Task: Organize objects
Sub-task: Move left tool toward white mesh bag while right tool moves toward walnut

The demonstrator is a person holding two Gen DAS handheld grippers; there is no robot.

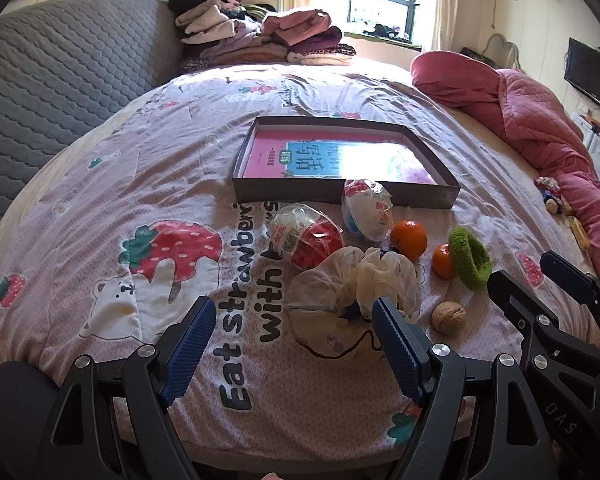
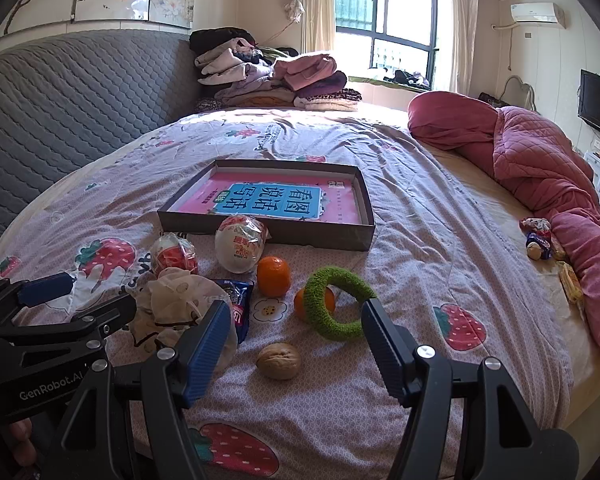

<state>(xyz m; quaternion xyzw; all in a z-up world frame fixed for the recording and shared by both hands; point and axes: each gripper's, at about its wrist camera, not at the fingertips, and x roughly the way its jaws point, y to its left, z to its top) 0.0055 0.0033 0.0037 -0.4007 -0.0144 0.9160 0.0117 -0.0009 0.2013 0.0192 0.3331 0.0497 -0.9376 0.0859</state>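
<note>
A shallow dark box (image 1: 340,192) (image 2: 260,232) with a pink and blue book inside lies on the bedspread. In front of it lie two wrapped egg-shaped toys (image 1: 366,210) (image 1: 306,238), two tangerines (image 2: 273,275) (image 2: 300,304), a green fuzzy ring (image 2: 336,302) (image 1: 470,258), a walnut (image 2: 278,361) (image 1: 449,317), a white cloth scrunchie (image 1: 352,284) (image 2: 176,300) and a blue snack packet (image 2: 240,300). My left gripper (image 1: 292,332) is open, empty, just before the scrunchie. My right gripper (image 2: 294,336) is open, empty, above the walnut.
A grey quilted headboard (image 1: 60,92) is at the left. Folded clothes (image 1: 260,36) are stacked at the back. A pink quilt (image 2: 540,168) runs along the right side, with small toys and snacks (image 2: 540,244) beside it.
</note>
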